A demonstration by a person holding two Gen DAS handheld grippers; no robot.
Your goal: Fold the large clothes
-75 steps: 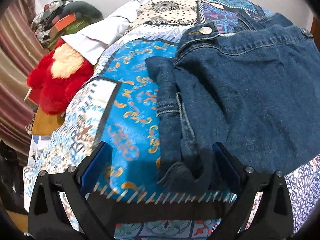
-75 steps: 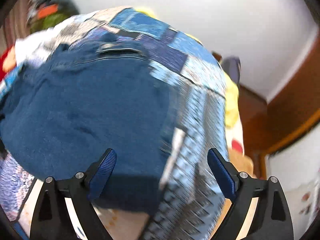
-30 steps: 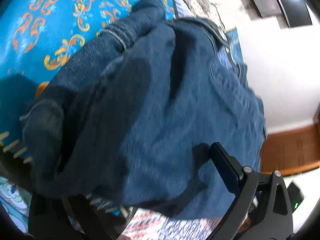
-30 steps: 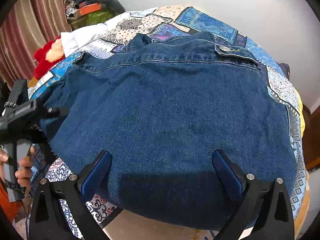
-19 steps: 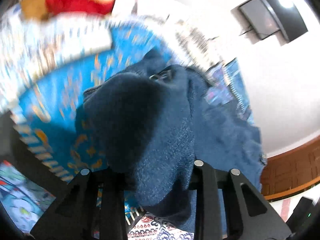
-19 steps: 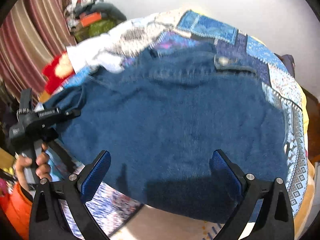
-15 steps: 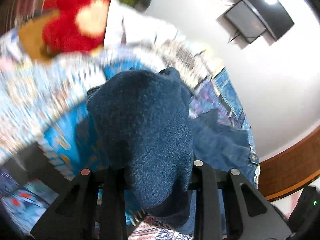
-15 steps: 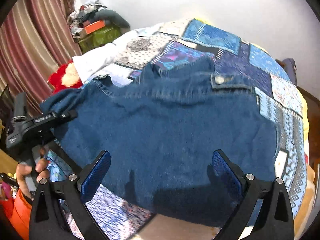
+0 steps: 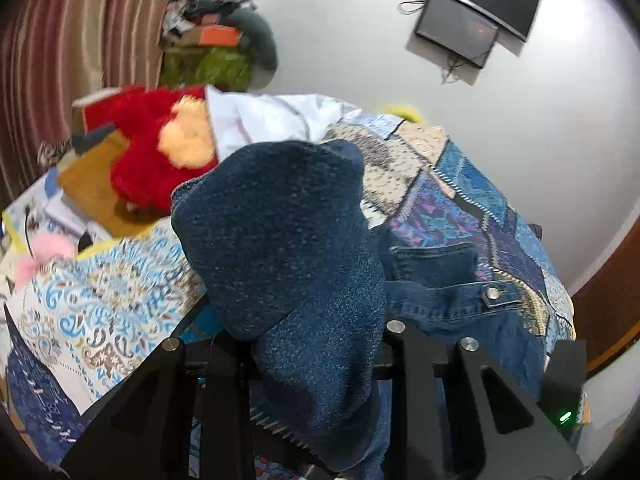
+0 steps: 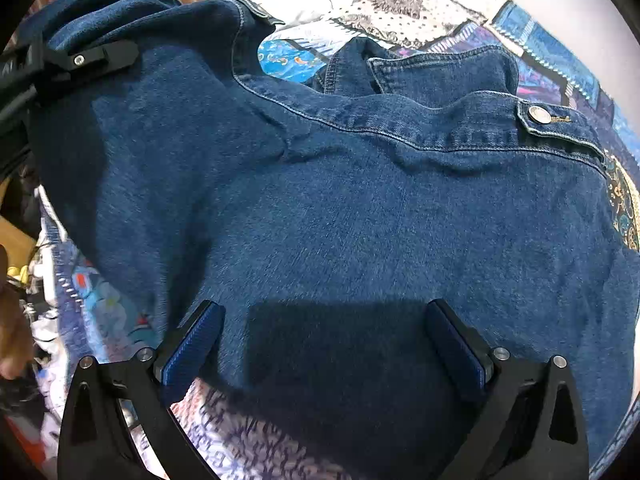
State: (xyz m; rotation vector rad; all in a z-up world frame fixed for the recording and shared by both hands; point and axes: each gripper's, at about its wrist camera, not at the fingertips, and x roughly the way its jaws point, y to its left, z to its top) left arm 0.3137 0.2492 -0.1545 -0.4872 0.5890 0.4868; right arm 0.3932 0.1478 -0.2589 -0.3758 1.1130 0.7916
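Observation:
A dark blue denim jacket (image 10: 360, 208) lies spread on the patchwork bedspread (image 9: 100, 296). My left gripper (image 9: 296, 344) is shut on a fold of the jacket's left side (image 9: 280, 232) and holds it lifted above the bed; the cloth hides the fingertips. It also shows in the right wrist view (image 10: 86, 60) at the upper left, clamped on the raised denim. My right gripper (image 10: 320, 344) is open, its blue pads (image 10: 192, 344) spread just over the jacket's near hem, holding nothing.
A red plush toy (image 9: 156, 160), a white pillow (image 9: 272, 120) and a pile of clutter (image 9: 216, 52) sit at the head of the bed. A screen (image 9: 460, 28) hangs on the white wall. The bed's near edge lies under my right gripper.
My left gripper closed on the jacket's left side and lifted it up off the bed. My right gripper moved in lower over the near hem, staying open.

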